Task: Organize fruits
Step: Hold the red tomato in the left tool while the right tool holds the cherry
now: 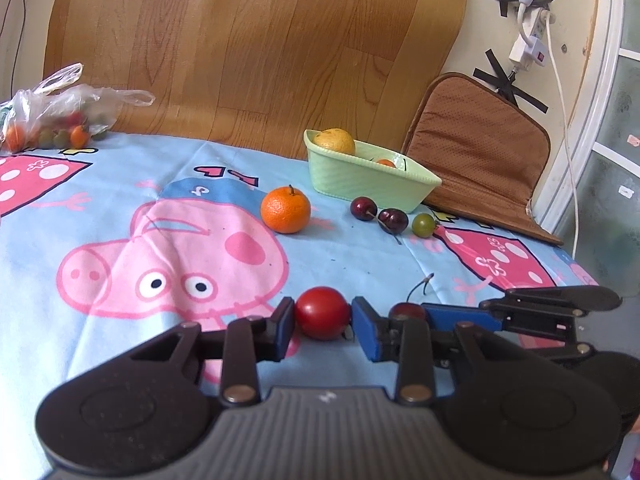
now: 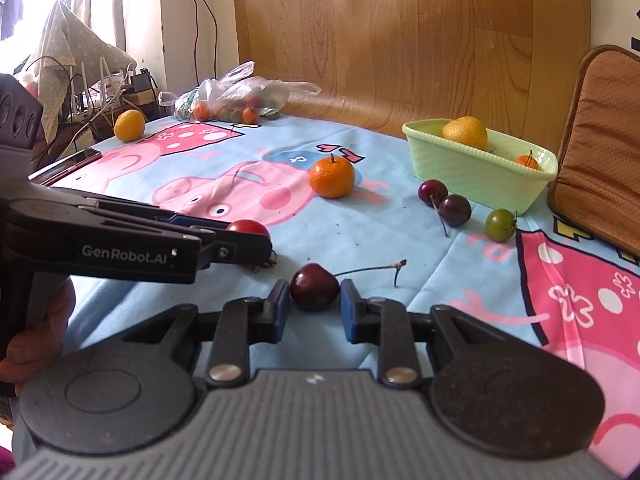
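My left gripper has its blue pads against both sides of a red cherry tomato on the cloth. My right gripper has its pads touching a dark cherry with a long stem. In the left wrist view the right gripper sits just right of the left one. A pale green basket at the back right holds a yellow citrus and a small orange fruit. An orange mandarin, two dark cherries and a green tomato lie in front of it.
A clear plastic bag of small fruits lies at the back left. A yellow citrus and a phone sit near the left table edge. A brown cushion leans at the right. A wood-pattern sheet stands behind.
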A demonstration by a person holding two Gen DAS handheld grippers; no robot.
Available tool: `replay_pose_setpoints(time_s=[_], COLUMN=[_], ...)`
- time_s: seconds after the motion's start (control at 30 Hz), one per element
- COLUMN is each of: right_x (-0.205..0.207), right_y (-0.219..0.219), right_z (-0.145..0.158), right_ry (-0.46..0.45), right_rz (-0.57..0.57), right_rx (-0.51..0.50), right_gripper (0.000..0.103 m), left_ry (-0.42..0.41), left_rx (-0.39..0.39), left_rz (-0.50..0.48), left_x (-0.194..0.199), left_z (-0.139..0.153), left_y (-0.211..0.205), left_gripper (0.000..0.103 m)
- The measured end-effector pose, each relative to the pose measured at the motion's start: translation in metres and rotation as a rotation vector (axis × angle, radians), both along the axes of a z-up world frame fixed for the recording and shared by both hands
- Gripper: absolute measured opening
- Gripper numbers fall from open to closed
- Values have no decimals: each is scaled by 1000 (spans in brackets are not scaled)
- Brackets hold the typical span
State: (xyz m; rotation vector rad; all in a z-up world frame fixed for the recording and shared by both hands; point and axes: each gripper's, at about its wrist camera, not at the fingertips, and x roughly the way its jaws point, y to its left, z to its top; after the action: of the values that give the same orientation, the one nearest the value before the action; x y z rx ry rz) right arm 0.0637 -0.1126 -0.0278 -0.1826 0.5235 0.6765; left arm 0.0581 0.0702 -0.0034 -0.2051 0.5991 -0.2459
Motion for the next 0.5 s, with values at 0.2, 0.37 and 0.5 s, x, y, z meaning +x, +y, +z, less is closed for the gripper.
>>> replay_pose_setpoints(time_s=[0.2,0.37,0.5], right_x=[-2,-2,-2], right_y=[0,2,2], right_z=[0,0,0], right_ry=[-11,-8,-14], right_rz=[-18,-19,-27], right_rx=[3,-10,-9], right_gripper=[30,30,30], left_ry=[-5,5,4], left_rx=[2,-5,-1], left_rz=[-11,-10,-13], left_x=[-2,-1,-1], left_z=[1,0,0], left_y=[-2,-1,-1], left_gripper=[32,32,32])
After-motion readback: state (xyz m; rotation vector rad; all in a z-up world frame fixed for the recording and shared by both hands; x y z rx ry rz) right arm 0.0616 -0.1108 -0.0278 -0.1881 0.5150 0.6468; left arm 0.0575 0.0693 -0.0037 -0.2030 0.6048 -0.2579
